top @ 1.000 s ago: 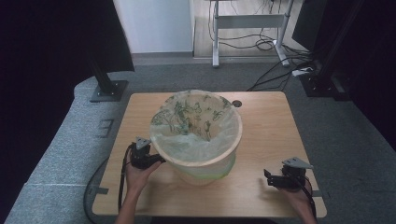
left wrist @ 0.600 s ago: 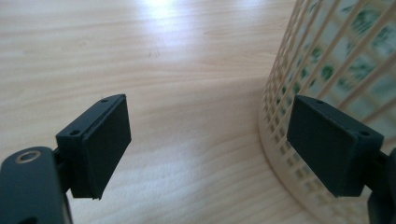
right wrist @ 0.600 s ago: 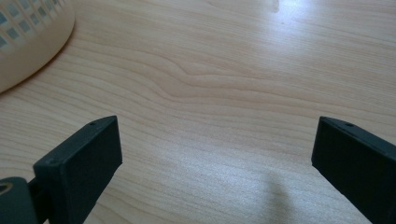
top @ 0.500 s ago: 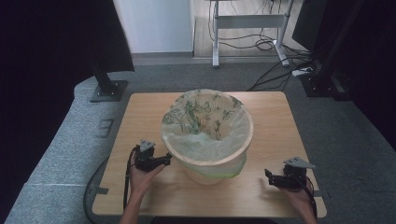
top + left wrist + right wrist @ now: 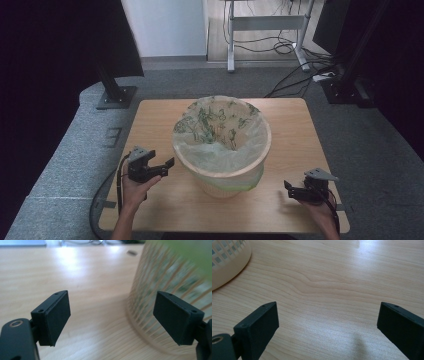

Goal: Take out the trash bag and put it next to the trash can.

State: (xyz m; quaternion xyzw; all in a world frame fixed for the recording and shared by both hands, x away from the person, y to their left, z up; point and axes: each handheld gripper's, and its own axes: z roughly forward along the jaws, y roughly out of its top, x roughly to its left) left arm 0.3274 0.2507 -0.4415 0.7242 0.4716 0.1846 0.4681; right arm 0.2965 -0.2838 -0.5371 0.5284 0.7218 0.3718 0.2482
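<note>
Standing near the middle of the pale wooden table (image 5: 150,125): a round cream plastic basket with slatted walls (image 5: 222,172), lined with a thin translucent bag printed with green leaves (image 5: 215,125), the bag's edge folded over the rim. Sitting upright, long axis vertical, wide mouth up, walls narrowing toward the base. Lying just to the right of the left gripper (image 5: 167,166) in the high view, the jaw tips pointing at the basket's wall below the rim, close but apparently not touching. Showing the same from the left gripper view: slatted wall (image 5: 160,302) rising behind and beyond one black pad (image 5: 175,317), bare table between the two pads, jaws spread wide and pinching nothing. Resting farther off, near the front right corner of the table: the right gripper (image 5: 290,189), aimed toward the basket, also spread wide with nothing between the jaws, only wood grain ahead and a curve of the basket's lattice wall (image 5: 227,257) at the upper corner of the right gripper view. Judging by this, leaving the left hand clearly the nearer one; needing only a short reach rightward and slightly up to meet the rim or bag edge, with the right needing a longer travel across open table.
</note>
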